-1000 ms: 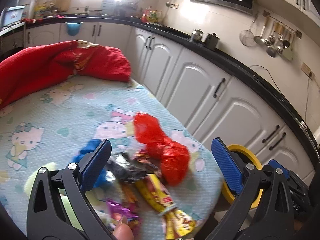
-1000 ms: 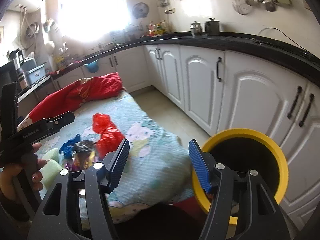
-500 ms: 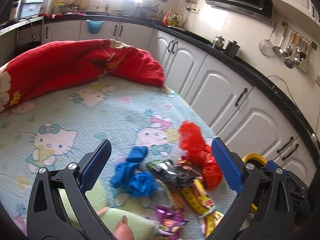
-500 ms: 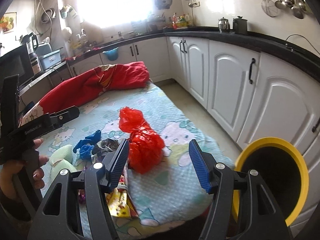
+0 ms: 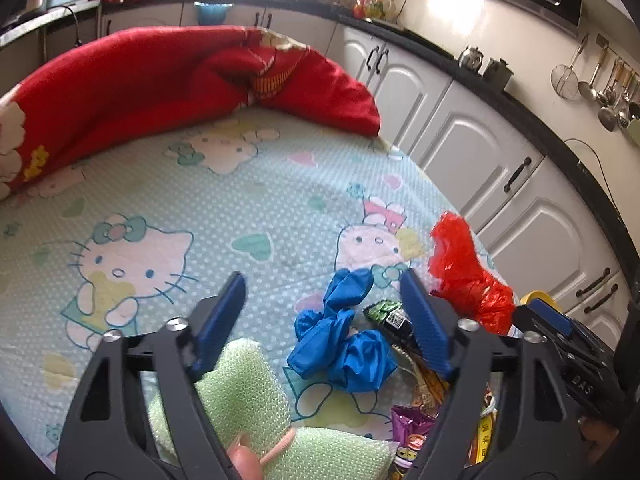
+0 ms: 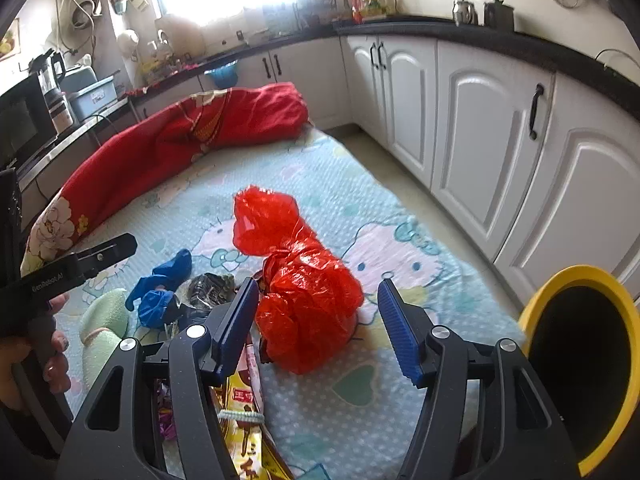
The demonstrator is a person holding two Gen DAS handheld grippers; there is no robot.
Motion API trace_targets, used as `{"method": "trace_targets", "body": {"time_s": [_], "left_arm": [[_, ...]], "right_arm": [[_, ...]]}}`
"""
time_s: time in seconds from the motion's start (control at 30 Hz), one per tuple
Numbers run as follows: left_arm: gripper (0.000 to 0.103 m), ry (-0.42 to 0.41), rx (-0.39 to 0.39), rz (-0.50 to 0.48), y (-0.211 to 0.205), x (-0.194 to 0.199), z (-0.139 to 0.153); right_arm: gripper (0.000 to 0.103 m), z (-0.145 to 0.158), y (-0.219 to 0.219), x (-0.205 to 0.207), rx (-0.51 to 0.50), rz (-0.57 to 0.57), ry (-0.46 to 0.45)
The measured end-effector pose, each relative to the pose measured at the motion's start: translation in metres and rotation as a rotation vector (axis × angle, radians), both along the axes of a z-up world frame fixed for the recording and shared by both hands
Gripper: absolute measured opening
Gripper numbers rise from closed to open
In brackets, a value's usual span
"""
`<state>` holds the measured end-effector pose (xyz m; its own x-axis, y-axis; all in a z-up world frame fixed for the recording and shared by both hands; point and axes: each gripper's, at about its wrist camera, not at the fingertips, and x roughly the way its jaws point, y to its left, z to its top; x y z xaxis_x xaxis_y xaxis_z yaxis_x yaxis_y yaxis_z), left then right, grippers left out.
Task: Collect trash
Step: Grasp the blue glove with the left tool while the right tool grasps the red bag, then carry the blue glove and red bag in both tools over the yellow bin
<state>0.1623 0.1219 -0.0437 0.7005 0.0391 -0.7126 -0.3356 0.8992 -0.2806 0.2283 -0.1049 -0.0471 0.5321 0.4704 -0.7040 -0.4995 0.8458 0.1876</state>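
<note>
- The red quilt (image 5: 168, 80) lies bunched along the far left edge of the bed, on the pale green cartoon-cat bedsheet (image 5: 248, 184).
- The light green sponge cloth (image 5: 244, 392) sits at the near left of the trash pile, partly under the left tongs (image 5: 320, 320).
- The left tongs hover low over the pile with their jaws closing; the crumpled blue plastic gloves (image 5: 340, 344) lie on the sheet in the gap, and neither pad presses on them.
- Just right of the gloves are a dark snack wrapper (image 5: 390, 316), a purple wrapper (image 5: 412, 428) and yellow snack packets (image 6: 244, 412), all touching in one heap.
- The red plastic bag (image 6: 296, 280) rests on the sheet at the right end of the heap.
- The right tongs (image 6: 316, 320) stand released, blue pads on either side of the red bag and apart from it.
- A hand (image 6: 36, 352) at the left edge of the right wrist view grips the left tool's handle.
- The yellow-rimmed trash bin (image 6: 576, 276) stands on the floor just beside the bed's right corner, in front of the white kitchen cabinets (image 6: 492, 140).
</note>
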Motion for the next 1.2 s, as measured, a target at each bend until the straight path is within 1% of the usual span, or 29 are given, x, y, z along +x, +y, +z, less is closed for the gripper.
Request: {"method": "trace_targets", "body": {"time_s": [0.1,0.17,0.2,0.23,0.3,0.33,0.43,0.53,0.6,0.67,0.7,0.77,0.87,0.97,1.03,1.2], "left_arm": [[0.062,0.020,-0.005,-0.012,-0.001,0.003,-0.006],[0.055,0.035,-0.008,-0.022,-0.001,0.005,-0.010],[0.055,0.041,-0.008,-0.024,-0.002,0.007,-0.012],[0.052,0.047,-0.010,-0.027,-0.002,0.008,-0.014],[0.049,0.058,-0.014,-0.034,-0.002,0.009,-0.017],[0.045,0.063,-0.014,-0.036,-0.003,0.009,-0.019],[0.037,0.081,-0.021,-0.045,-0.003,0.011,-0.024],[0.032,0.090,-0.015,-0.047,-0.004,0.012,-0.027],[0.029,0.091,-0.010,-0.053,-0.004,0.012,-0.027],[0.021,0.097,-0.009,-0.062,-0.006,0.012,-0.028],[0.019,0.098,-0.010,-0.069,-0.007,0.012,-0.029],[0.012,0.098,-0.004,-0.080,-0.009,0.013,-0.029],[0.008,0.093,-0.004,-0.096,-0.011,0.013,-0.029],[0.004,0.083,-0.012,-0.108,-0.010,0.012,-0.029],[0.003,0.073,-0.028,-0.109,-0.008,0.011,-0.028],[0.002,0.036,-0.021,-0.092,-0.007,0.005,-0.019]], "right_arm": [[0.060,-0.011,0.005,0.007,-0.003,-0.001,0.037],[0.060,-0.017,0.005,0.010,0.003,-0.004,0.063],[0.059,-0.020,0.005,0.012,0.006,-0.007,0.079],[0.056,-0.022,0.005,0.014,0.010,-0.008,0.093],[0.043,-0.028,0.004,0.017,0.024,-0.008,0.125],[0.038,-0.029,0.002,0.018,0.031,-0.011,0.134],[0.028,-0.032,-0.002,0.020,0.051,-0.017,0.151],[0.022,-0.033,-0.006,0.021,0.065,-0.022,0.161],[0.020,-0.034,-0.008,0.020,0.066,-0.025,0.158],[0.019,-0.034,-0.009,0.021,0.071,-0.029,0.157],[0.018,-0.034,-0.009,0.021,0.073,-0.032,0.156],[0.017,-0.033,-0.010,0.019,0.076,-0.040,0.149],[0.015,-0.030,-0.014,0.017,0.081,-0.054,0.133],[0.014,-0.025,-0.019,0.016,0.088,-0.064,0.117],[0.014,-0.021,-0.023,0.015,0.094,-0.069,0.106],[0.014,-0.012,-0.029,0.010,0.103,-0.069,0.087]]}}
